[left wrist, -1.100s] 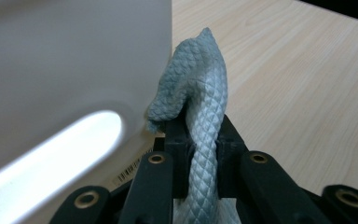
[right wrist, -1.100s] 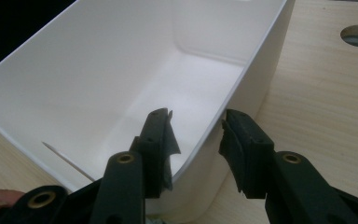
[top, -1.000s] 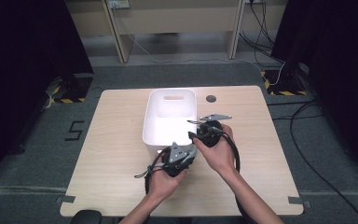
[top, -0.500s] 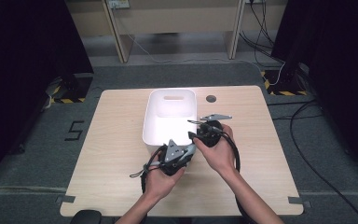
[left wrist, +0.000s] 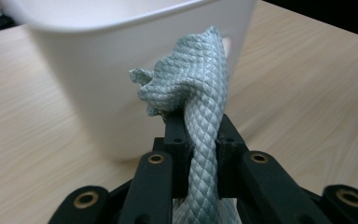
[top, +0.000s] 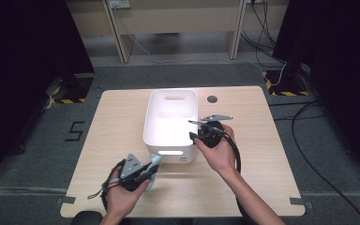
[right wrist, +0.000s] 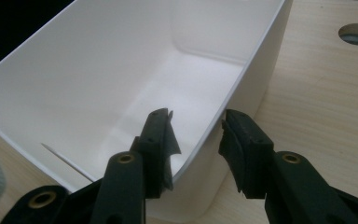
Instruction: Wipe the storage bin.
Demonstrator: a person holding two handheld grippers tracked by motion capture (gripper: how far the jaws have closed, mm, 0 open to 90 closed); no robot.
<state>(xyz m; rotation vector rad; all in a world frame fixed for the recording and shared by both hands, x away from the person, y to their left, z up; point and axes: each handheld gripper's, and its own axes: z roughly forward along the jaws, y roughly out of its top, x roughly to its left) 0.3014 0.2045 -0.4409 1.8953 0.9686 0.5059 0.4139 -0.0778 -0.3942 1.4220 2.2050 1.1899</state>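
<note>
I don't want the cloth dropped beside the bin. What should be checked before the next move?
1. Left gripper shut on the pale green cloth: ok.
2. Cloth clear of the table: cannot tell.
3. White bin empty inside: ok.
4. Right gripper straddling the bin's side wall, jaws apart: ok.
5. Bin clamped steady: not ok.
6. Cloth over the bin opening: not ok, it is in front of the near wall.

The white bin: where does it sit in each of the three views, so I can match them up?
High view: white bin mid-table, between the two grippers.
Left gripper view: its outer wall fills the top, behind the cloth.
Right gripper view: its inside spreads upper left, its rim between the jaws.
Shared landmark: the wooden table.
</note>
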